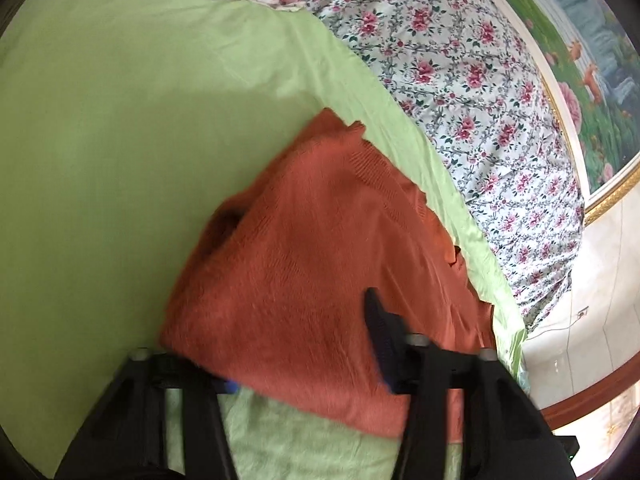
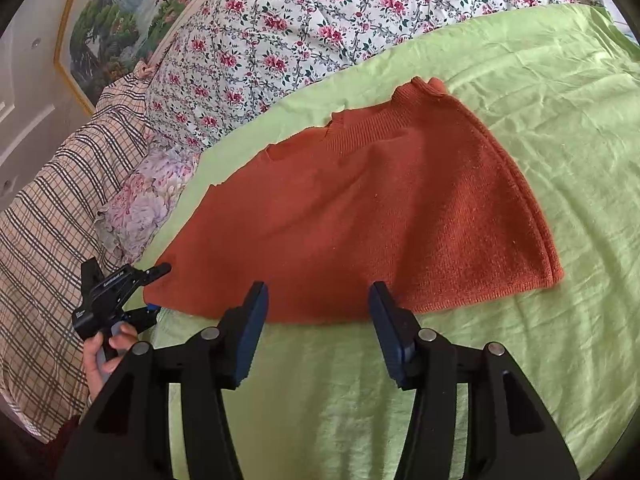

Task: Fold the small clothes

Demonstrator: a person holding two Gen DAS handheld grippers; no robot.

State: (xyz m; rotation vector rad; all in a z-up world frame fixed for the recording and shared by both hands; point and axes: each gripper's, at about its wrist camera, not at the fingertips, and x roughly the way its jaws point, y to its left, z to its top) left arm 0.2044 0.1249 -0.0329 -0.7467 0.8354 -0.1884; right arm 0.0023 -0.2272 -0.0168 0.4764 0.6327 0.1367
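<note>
An orange knit garment (image 2: 360, 216) lies folded on the green sheet (image 2: 540, 128), collar toward the floral quilt. My right gripper (image 2: 318, 304) stands open at its near edge, with nothing between its blue pads (image 2: 252, 332). A hand holds my left gripper (image 2: 156, 288) at the garment's left corner. One of its fingers is above the cloth and one below, and the jaws stand apart. In the left wrist view the orange garment (image 1: 312, 240) covers one finger of the left gripper (image 1: 300, 344), and the other finger (image 1: 376, 320) lies on top.
A floral quilt (image 2: 320, 20) is bunched along the far side of the sheet. A plaid cover (image 2: 48, 216) lies to the left and a framed landscape painting (image 2: 120, 12) hangs behind it. The bed's edge and a tiled floor (image 1: 592, 312) show at the right of the left wrist view.
</note>
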